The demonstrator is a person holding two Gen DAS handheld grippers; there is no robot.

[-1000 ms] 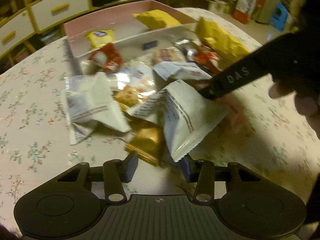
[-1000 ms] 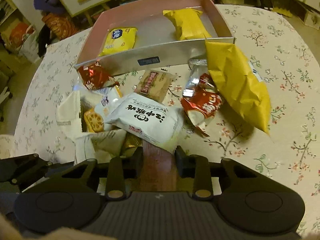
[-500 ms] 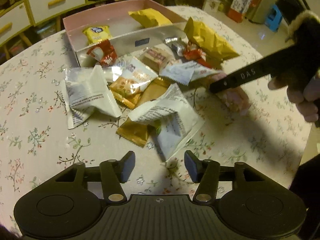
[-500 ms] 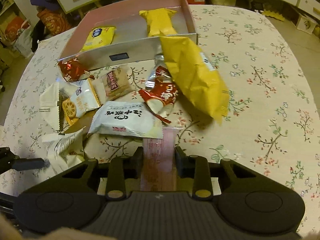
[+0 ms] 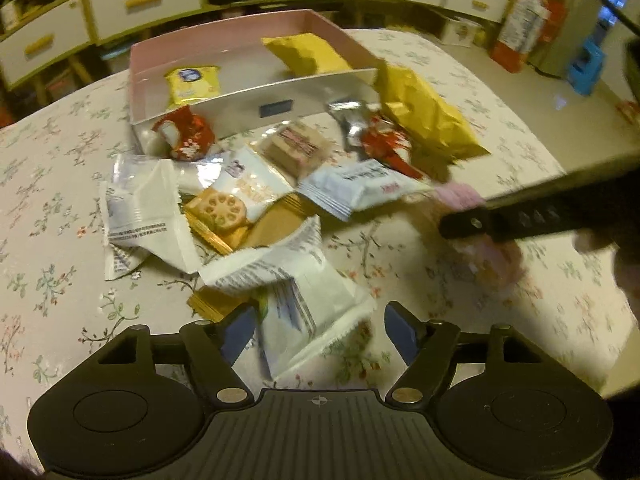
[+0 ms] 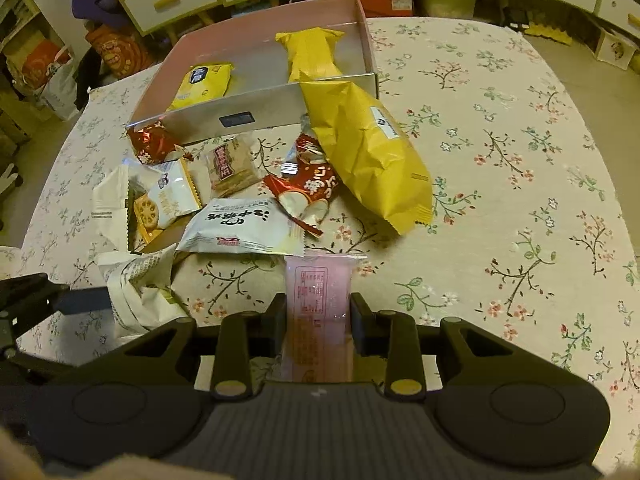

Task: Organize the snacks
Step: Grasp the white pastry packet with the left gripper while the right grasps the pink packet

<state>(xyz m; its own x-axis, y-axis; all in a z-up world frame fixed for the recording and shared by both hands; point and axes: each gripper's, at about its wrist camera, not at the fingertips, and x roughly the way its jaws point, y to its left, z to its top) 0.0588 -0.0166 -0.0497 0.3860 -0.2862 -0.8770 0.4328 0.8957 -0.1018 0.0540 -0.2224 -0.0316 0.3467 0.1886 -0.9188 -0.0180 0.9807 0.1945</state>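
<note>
Right wrist view, nearest first: the right gripper (image 6: 319, 316) is clamped on a pink packet (image 6: 319, 300), which juts forward at 12 o'clock with its far end free of the pile. A second ago that packet was tucked under the white bun pack (image 6: 244, 226); now it is pulled clear and lifted, so I judge one snack is picked and ready to carry to the box (image 6: 256, 114).

At 9 o'clock in that view the left gripper (image 5: 318, 326) shows at the edge. In its own view its blue-padded fingers (image 5: 240, 328) stand wide apart with nothing between them, hovering over a crumpled white wrapper (image 5: 304, 300). It has drawn back from the pile and then dipped closer again, which suggests this wrapper is its next target, though it is not yet gripped.

Farther out, the heap lies on the flowered tablecloth (image 6: 500, 160): a lotus-chip pack (image 6: 164, 200), a red pack (image 6: 304, 192) and a big yellow bag (image 6: 368, 156) leaning against the box's near wall at 1 o'clock. Inside the box, at 12 o'clock, already lie a small yellow pack (image 6: 204, 84) and a yellow bag (image 6: 312, 56). Most snacks remain outside.
</note>
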